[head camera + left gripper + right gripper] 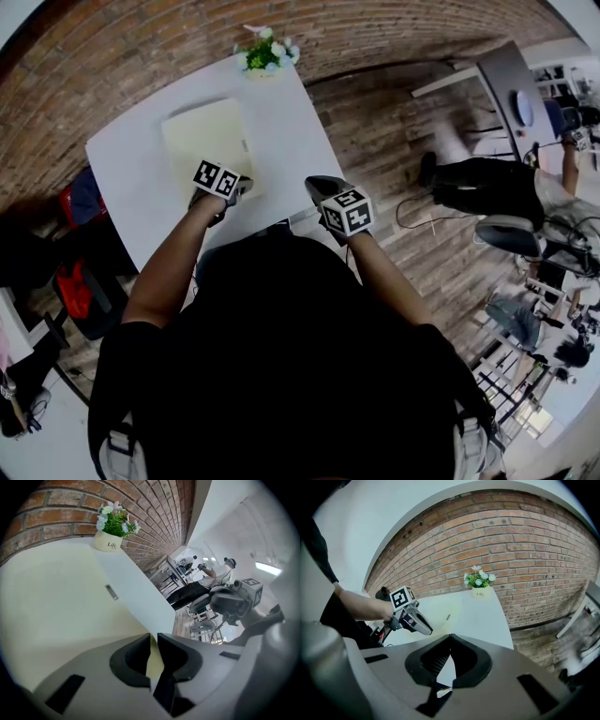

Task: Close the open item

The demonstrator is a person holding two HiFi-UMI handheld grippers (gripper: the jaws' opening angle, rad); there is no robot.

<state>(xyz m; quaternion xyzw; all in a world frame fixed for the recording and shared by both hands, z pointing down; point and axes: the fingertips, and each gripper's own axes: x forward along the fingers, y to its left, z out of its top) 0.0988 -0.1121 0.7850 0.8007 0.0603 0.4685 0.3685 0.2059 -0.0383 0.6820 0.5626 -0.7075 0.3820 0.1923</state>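
Left gripper slightly spread, empty, over folder; right gripper pressed together, idle. We fear cover, seemingly flat, springs up unpressed.

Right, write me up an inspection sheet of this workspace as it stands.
Surface: white table, carrying only a case and a pot.
Job's things: cream flat case lies flat on the table; whether it is fully shut cannot be told.
Clutter: flower pot at the far edge, apart from the case.
Grippers: left claw over the case's near corner, jaws a narrow gap apart, gripping nothing; right claw over the table's near edge, jaws together, empty.
Cables: black cable on the floor to the right, off the table.
Surroundings: brick wall behind the table; person seated at the right.
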